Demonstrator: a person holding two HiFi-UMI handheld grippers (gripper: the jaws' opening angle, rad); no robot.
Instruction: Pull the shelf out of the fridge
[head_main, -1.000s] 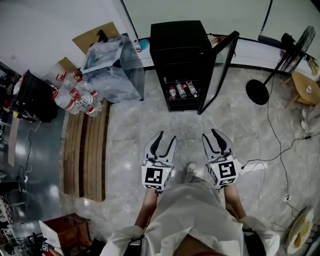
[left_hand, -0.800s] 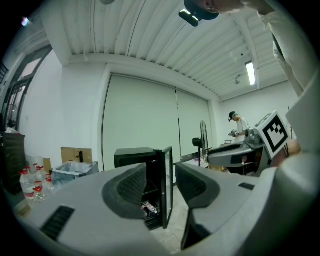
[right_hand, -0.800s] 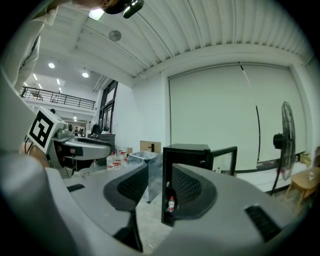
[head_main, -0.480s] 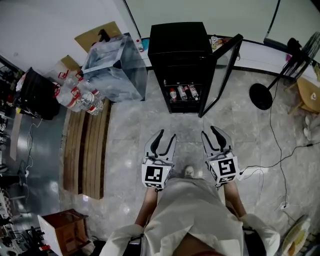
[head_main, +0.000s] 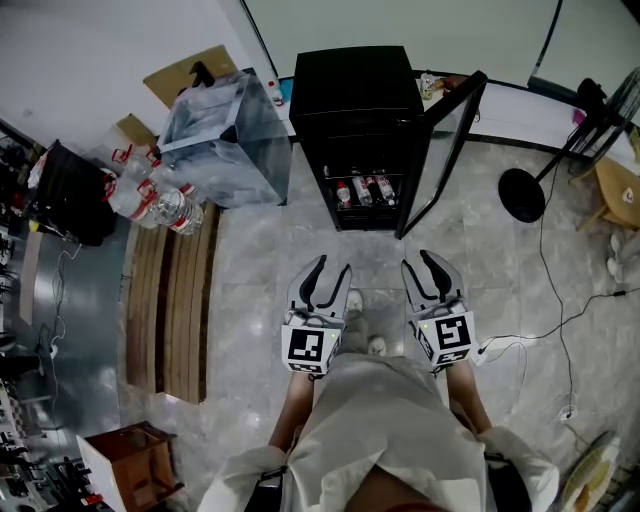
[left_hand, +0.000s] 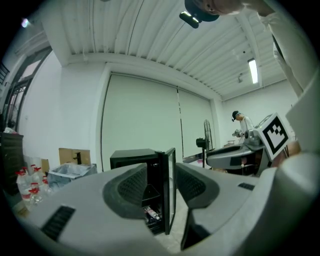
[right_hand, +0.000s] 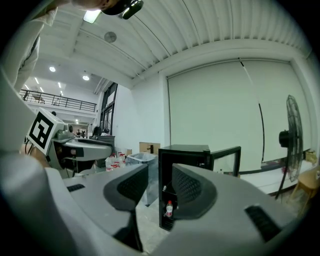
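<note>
1. The shelf (head_main: 362, 200) is sitting inside the fridge (head_main: 352, 90), well ahead of both tongs and not yet pulled, with bottles (head_main: 363, 186) lying on it.
2. The door (head_main: 447, 140) is standing open, ahead of the right tongs (head_main: 418, 262).
3. The left tongs (head_main: 334, 266) are now resting together after a last squeeze, empty like the right.
4. A shoe (head_main: 352, 300) is stepping forward between them, so the approach is probably just starting.

front: floor (head_main: 375, 255) open right up to the fridge (head_main: 352, 90) | fridge mouth: open, bottles (head_main: 362, 188) lying low inside | right: open door (head_main: 447, 140) juts toward the person, fan base (head_main: 522, 188) and cables (head_main: 560, 290) beyond it | left: clear bin (head_main: 225, 135) just beside the fridge, water bottles (head_main: 150, 195) and wooden slats (head_main: 170, 290) further left
</note>
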